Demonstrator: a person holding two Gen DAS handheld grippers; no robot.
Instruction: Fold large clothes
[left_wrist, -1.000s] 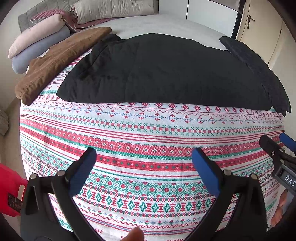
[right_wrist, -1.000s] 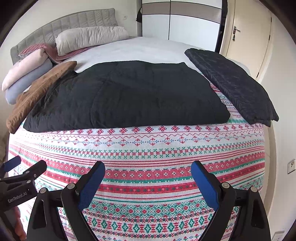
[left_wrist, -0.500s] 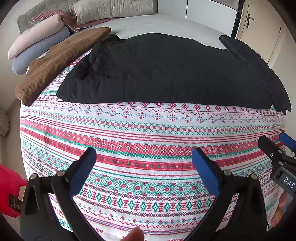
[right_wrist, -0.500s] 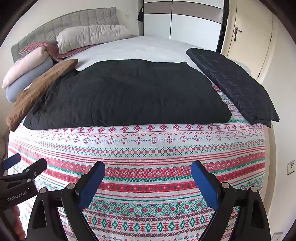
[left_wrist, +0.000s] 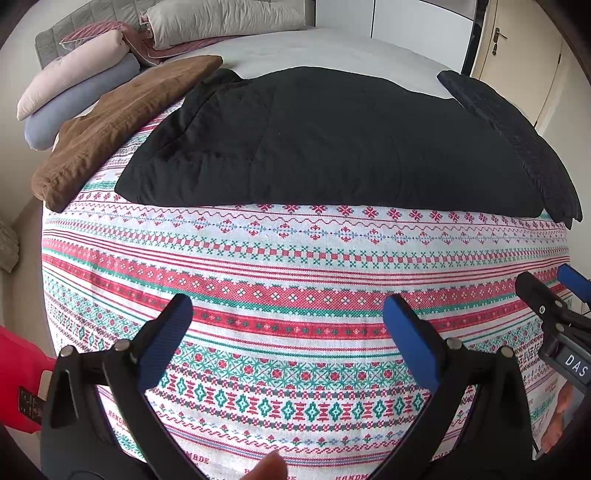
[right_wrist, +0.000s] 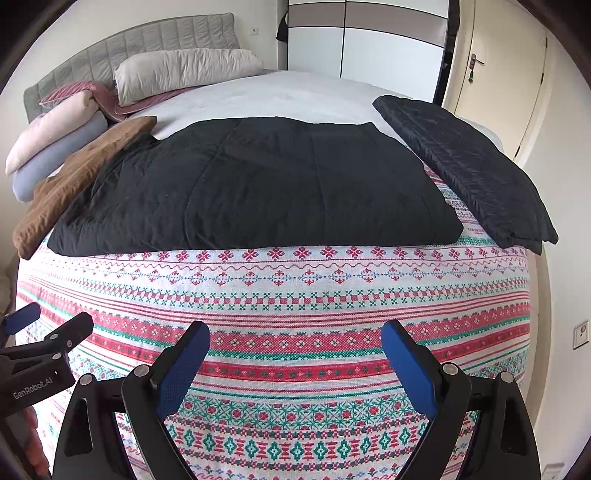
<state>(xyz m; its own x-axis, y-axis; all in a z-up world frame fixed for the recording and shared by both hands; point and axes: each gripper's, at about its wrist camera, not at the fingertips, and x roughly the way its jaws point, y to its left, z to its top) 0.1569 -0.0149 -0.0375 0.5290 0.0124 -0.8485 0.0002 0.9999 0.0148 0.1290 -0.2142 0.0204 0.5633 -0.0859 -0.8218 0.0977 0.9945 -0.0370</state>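
Observation:
A large black quilted garment (left_wrist: 325, 140) lies folded flat across the middle of the bed; it also shows in the right wrist view (right_wrist: 258, 184). It rests on a red, green and white patterned cloth (left_wrist: 295, 266) that covers the near end of the bed (right_wrist: 295, 295). My left gripper (left_wrist: 288, 314) is open and empty, held above the patterned cloth, short of the garment. My right gripper (right_wrist: 295, 339) is open and empty, likewise above the cloth. Each gripper shows at the edge of the other's view.
A folded dark quilted piece (right_wrist: 469, 166) lies at the right edge of the bed. A folded brown piece (left_wrist: 122, 118) lies at the left. Pillows and rolled bedding (right_wrist: 55, 136) sit by the grey headboard. A door (right_wrist: 491, 74) and wardrobe stand behind.
Both grippers have drifted very slightly; the view of the bed shifts a little. Nothing was taken hold of or let go.

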